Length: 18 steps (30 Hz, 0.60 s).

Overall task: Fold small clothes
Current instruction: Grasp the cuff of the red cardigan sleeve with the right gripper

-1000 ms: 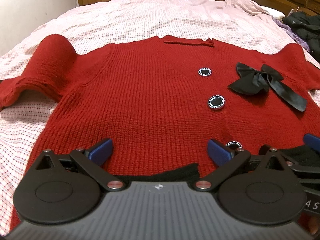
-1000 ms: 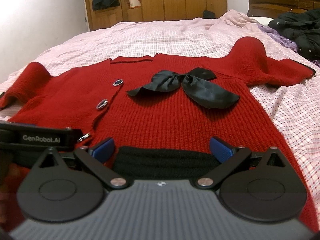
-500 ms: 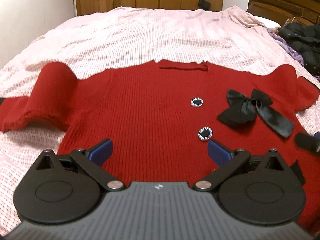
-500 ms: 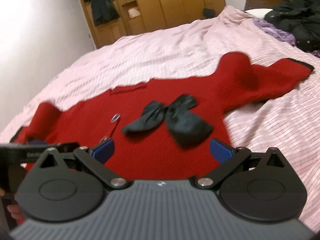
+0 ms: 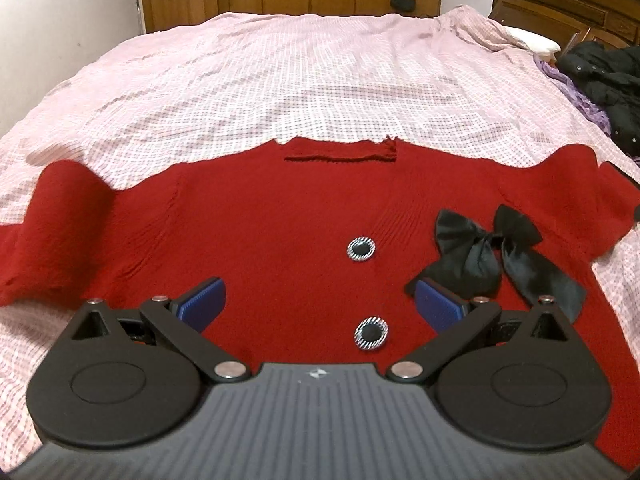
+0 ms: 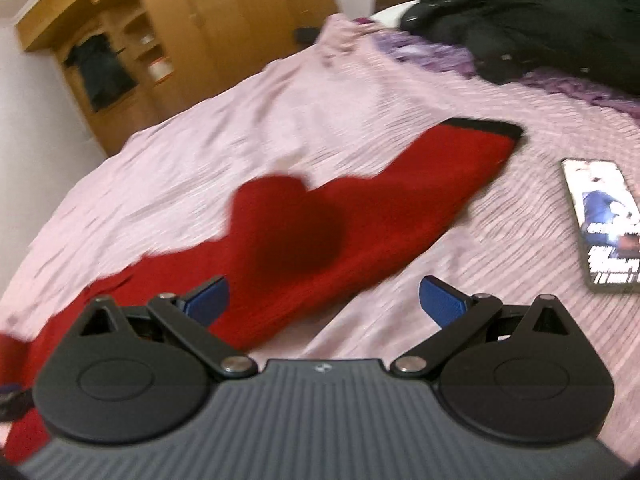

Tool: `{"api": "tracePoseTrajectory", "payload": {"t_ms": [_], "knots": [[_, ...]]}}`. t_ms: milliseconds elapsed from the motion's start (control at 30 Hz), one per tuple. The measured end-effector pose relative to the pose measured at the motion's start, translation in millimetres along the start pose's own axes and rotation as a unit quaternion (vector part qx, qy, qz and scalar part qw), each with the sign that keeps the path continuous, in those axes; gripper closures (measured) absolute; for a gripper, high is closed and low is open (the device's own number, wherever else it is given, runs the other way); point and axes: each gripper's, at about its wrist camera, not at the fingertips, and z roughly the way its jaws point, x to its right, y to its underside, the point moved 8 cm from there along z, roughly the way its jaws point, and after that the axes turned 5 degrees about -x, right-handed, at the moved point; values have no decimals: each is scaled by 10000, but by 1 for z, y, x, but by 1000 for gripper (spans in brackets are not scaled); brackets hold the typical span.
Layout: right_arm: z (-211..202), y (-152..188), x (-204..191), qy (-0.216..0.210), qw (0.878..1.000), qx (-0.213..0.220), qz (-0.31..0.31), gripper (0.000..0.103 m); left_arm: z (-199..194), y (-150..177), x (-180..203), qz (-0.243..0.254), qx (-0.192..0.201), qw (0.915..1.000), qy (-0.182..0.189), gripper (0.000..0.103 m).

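Left sleeve (image 5: 60, 220): humped soft knit lying on the checked bedspread (image 5: 280, 72); likely limp and light, best pinched at the cuff end.
Left gripper (image 5: 320, 300): jaws wide, holding nothing, over the lower front of the red cardigan (image 5: 260, 220), a button (image 5: 371, 333) between the fingers.
Black bow (image 5: 488, 256): satin, probably slippery; avoid gripping there.
Right gripper (image 6: 324, 300): jaws wide and empty, aimed at the right sleeve (image 6: 380, 200), whose red knit lies just ahead of the left finger.
Black cuff (image 6: 492, 126): far sleeve end, a firmer-looking edge to grasp.
Phone (image 6: 600, 220): on the bed, apart from the sleeve.
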Motion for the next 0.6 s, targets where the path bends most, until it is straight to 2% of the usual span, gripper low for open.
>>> {"api": "tracePoseTrajectory", "payload": {"t_ms": [100, 267, 400, 600], "knots": [[23, -21, 23, 280, 9994, 120, 173, 0, 8, -1, 6, -16, -62, 10000, 33, 0], [60, -45, 52, 439, 9977, 170, 492, 0, 20, 1, 10, -44, -201, 9998, 9, 0], [85, -52, 64, 510, 9966, 118, 629, 0, 31, 2, 9, -44, -258, 9997, -26, 0], [109, -55, 67, 549, 9967, 180, 573, 0, 51, 13, -1, -147, -581, 9980, -181, 0]]}}
